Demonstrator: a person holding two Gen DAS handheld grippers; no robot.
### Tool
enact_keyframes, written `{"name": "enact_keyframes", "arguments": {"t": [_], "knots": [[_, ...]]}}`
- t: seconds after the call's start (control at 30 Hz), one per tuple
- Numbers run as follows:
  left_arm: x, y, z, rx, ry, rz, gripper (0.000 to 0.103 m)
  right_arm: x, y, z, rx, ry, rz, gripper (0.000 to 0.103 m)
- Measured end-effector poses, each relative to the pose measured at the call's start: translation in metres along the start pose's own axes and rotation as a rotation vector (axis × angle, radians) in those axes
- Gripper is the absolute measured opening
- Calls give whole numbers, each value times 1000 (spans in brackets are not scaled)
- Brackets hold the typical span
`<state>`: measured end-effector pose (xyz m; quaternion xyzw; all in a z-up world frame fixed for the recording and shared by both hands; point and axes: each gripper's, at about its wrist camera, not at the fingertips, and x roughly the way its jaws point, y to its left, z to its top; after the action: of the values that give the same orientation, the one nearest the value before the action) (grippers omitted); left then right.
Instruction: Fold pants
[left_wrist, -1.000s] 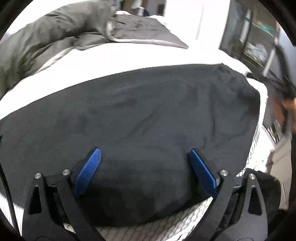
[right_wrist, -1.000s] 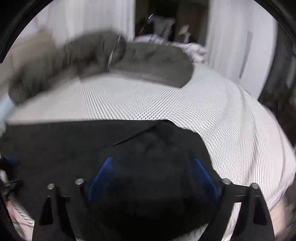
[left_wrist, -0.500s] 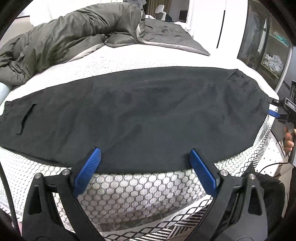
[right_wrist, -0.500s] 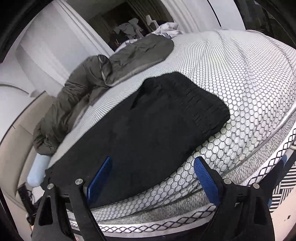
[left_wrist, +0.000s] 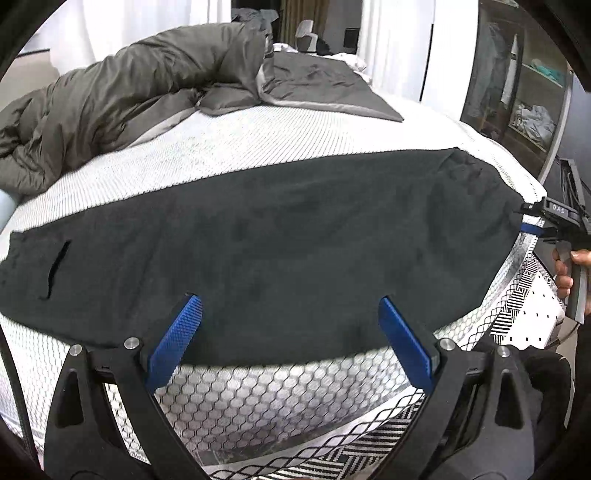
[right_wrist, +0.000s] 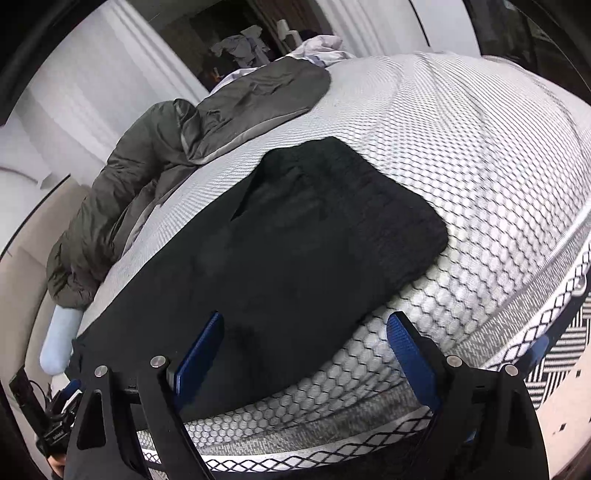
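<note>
White mattress (left_wrist: 258, 398) bears black pants (left_wrist: 277, 251) and grey duvet (left_wrist: 129, 92)

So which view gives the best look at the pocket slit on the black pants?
The left wrist view. There the pocket slit shows as a dark curved opening near the left end of the black pants, which are spread across the mattress. The right wrist view shows the pants at a slant, with no slit visible.
</note>
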<state>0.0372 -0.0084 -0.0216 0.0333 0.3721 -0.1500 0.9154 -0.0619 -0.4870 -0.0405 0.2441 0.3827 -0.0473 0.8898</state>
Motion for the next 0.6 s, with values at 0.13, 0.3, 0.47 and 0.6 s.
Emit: {"name": "enact_keyframes", "arguments": {"t": [0.13,0.3,0.47,0.6], "knots": [[-4,-10,15,31,-15,-14,95,-6,-13,-4,40,-15,21,91],[-8,-26,37,62,-44,-46,100,-9,-30,-10,77,-39,64,91],[13,-45,49,47,-24,-126,102,-3,-39,11,141,-143,100,75],[50,-63,52,45,25,-155,102,14,-33,36,125,-118,115,69]]}}
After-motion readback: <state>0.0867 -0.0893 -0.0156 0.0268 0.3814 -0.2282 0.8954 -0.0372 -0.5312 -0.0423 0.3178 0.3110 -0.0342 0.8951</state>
